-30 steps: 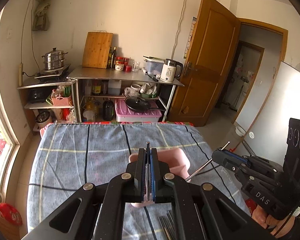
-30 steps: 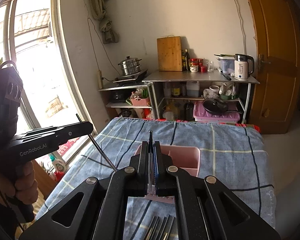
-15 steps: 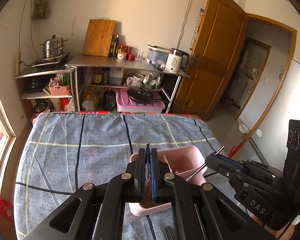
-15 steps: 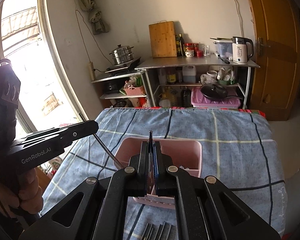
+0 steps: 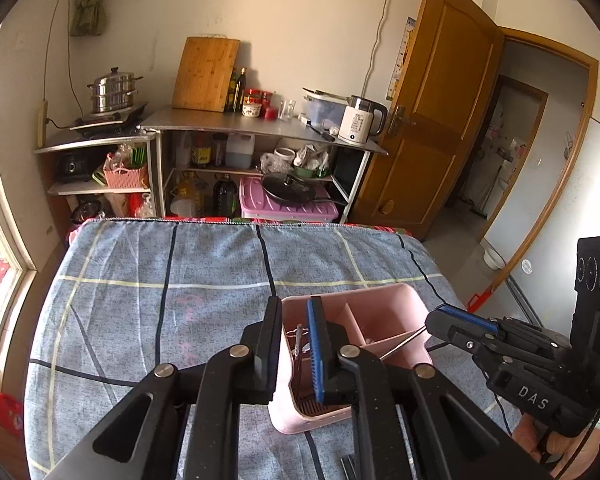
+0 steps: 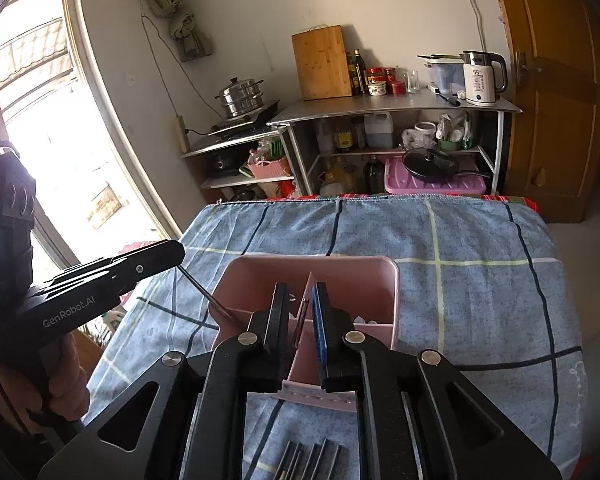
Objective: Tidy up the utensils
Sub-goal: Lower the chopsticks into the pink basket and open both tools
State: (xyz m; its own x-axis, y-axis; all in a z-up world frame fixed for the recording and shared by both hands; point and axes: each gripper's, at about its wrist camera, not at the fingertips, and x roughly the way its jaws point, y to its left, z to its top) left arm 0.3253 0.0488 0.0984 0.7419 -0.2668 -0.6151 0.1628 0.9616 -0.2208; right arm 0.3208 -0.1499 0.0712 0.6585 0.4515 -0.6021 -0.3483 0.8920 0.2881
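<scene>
A pink divided utensil holder (image 5: 384, 300) (image 6: 352, 276) stands on the blue checked cloth. My left gripper (image 5: 294, 304) hovers over its near left compartment with its jaws opening. A thin metal chopstick (image 5: 298, 338) stands loose in the gap, its lower end in the holder. My right gripper (image 6: 300, 292) is over the holder's divider, jaws opening too, and a second chopstick (image 6: 301, 318) leans free between the pads. Each gripper shows in the other's view: the right gripper (image 5: 436, 318) at the right, the left gripper (image 6: 176, 250) at the left.
Several dark utensils (image 6: 308, 458) lie on the cloth (image 6: 480, 240) just in front of the holder. Behind the table are a metal shelf rack (image 5: 260, 128) with kettle, cutting board and pots, a window on the left, and a wooden door (image 5: 432, 120) on the right.
Both grippers came down over the pink holder, which now looks nearer and larger. Their jaws went from shut on the chopsticks to parted, and the chopsticks now stand loose in the holder.
</scene>
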